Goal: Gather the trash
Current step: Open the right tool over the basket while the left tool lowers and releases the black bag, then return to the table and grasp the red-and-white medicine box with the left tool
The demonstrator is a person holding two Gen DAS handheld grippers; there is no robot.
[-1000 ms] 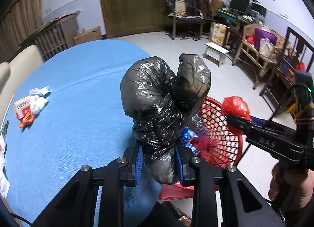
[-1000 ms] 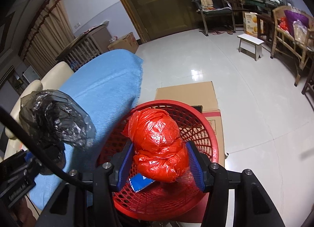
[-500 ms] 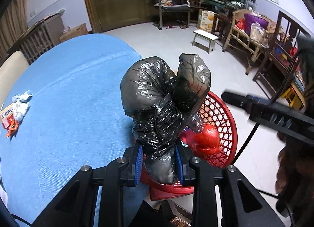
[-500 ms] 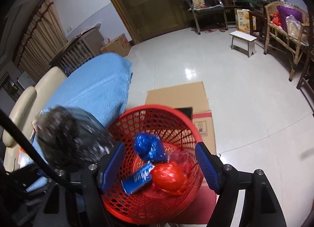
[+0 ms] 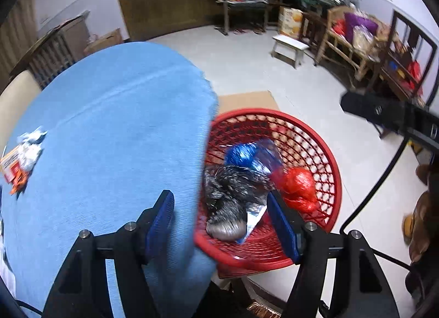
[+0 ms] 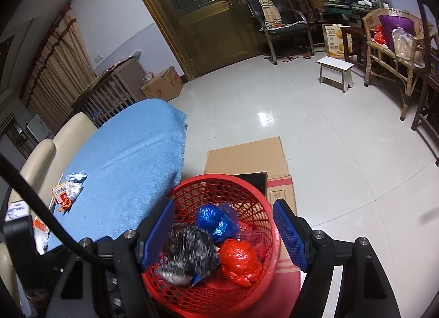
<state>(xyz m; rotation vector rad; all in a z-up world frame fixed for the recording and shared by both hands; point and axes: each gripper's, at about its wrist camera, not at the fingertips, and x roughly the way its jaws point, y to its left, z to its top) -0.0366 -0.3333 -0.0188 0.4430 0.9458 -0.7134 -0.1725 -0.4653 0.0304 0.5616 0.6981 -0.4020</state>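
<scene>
A red mesh basket (image 5: 326,169) (image 6: 247,183) stands on the floor beside the blue-clothed table (image 5: 109,136) (image 6: 131,158). In it lie a black bag (image 5: 233,194) (image 6: 189,257), a red bag (image 5: 297,183) (image 6: 238,260) and a blue bag (image 5: 241,153) (image 6: 214,220). My left gripper (image 5: 221,224) is open and empty above the table edge and basket. My right gripper (image 6: 223,235) is open and empty above the basket; it also shows in the left wrist view (image 5: 384,114).
Scraps of paper and wrappers (image 5: 24,156) (image 6: 68,189) lie on the table's left side. A flat cardboard sheet (image 6: 247,153) lies on the floor behind the basket. A cream chair (image 6: 41,164) stands by the table. A stool (image 6: 334,70) and chairs stand further back.
My left gripper has opened and the black bag has dropped into the basket. The right gripper earlier released the red bag into the basket and has lifted away.
</scene>
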